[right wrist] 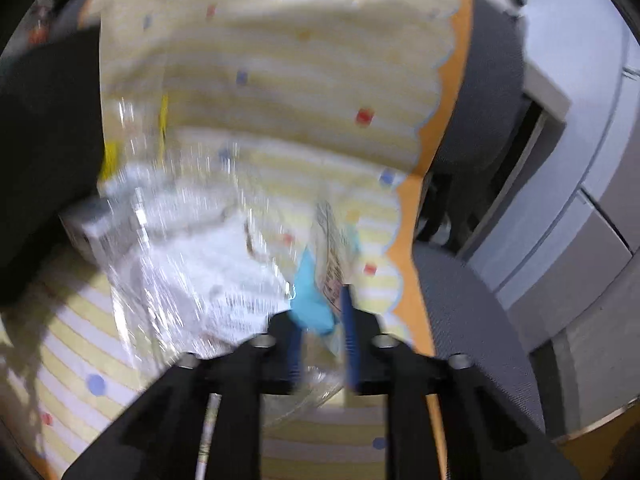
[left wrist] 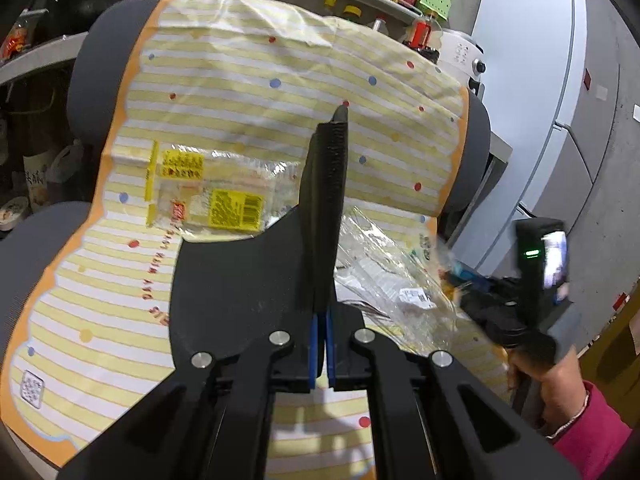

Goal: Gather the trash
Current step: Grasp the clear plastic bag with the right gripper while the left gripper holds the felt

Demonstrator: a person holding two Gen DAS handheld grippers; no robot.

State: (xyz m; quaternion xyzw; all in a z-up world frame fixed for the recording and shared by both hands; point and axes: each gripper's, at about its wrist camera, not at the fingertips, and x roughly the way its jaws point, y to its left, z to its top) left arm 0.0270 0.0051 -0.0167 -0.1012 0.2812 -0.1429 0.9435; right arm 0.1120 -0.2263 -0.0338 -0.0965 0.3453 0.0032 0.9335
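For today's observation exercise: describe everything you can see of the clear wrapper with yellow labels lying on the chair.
The clear wrapper with yellow labels is crinkled, see-through plastic, flattened and apparently empty. It carries two yellow printed labels, one with a barcode, a small red mark, and a yellow strip along its left end. It lies across the striped, dotted cloth covering the chair, left of the left gripper, whose shut fingers overlap its right end.

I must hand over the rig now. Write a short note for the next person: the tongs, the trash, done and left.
Left tongs: shut, holding nothing, over the striped cloth.
Right tongs: view blurred; they seem shut on the clear crumpled wrapper.
Yellow-labelled wrapper: lies on the cloth, untouched.
Done: second wrapper appears gripped.
Left: bin it, then collect the yellow-labelled wrapper. No bin is visible.
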